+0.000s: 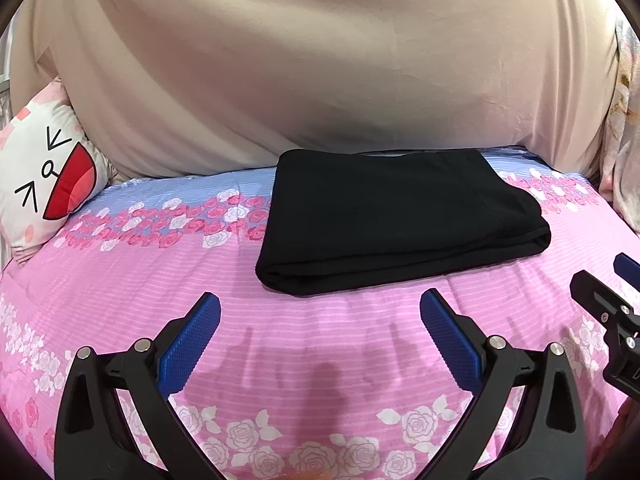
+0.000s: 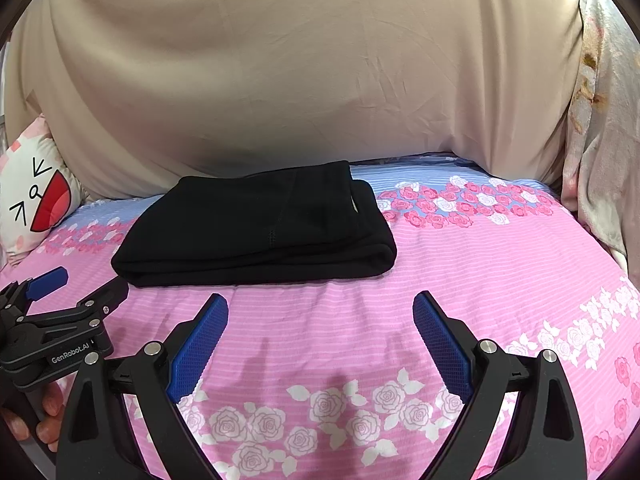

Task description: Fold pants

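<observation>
Folded black knit pants (image 1: 400, 220) just ahead of both grippers, long axis crosswise.
Left gripper (image 1: 320, 320) and right gripper (image 2: 320, 320) spread wide, empty; about equally near, resting on pink rose-print bedspread (image 2: 500, 280).

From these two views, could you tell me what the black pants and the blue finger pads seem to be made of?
The pants look like a soft matte knit, perhaps jersey or fleece: no sheen, rounded thick fold edges. The finger pads look like moulded rubber or plastic, going by their fine raised grid texture; which of the two is unclear.
</observation>
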Tool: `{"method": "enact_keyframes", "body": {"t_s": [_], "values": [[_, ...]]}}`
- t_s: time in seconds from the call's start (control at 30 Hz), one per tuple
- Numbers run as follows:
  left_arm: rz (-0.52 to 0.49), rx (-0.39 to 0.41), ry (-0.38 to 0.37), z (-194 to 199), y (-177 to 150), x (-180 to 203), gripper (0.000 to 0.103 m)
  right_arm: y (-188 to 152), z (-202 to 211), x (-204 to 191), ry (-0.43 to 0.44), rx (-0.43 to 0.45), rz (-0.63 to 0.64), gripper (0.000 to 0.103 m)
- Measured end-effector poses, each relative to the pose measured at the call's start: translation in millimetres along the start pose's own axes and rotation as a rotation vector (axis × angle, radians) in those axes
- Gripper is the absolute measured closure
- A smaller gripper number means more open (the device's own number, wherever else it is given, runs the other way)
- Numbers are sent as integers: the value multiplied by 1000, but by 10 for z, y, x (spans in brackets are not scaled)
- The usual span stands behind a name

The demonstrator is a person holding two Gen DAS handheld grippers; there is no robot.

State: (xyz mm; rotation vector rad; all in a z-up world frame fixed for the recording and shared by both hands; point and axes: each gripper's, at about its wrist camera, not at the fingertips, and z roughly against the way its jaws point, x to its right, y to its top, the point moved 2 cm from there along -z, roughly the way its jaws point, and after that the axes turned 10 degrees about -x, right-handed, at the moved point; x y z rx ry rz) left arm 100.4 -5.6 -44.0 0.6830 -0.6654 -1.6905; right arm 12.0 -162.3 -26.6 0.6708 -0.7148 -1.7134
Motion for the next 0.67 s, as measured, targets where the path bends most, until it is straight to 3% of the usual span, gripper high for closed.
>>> {"method": "enact_keyframes", "body": {"t_s": [0.4,0.67], "values": [[15,25,-15,68,-11,-17,5,-2,1,-10,-2,-2,1,12],[-17,-51,-51,22,-51,61,5,2,42,20,-4,10,7,12]]}}
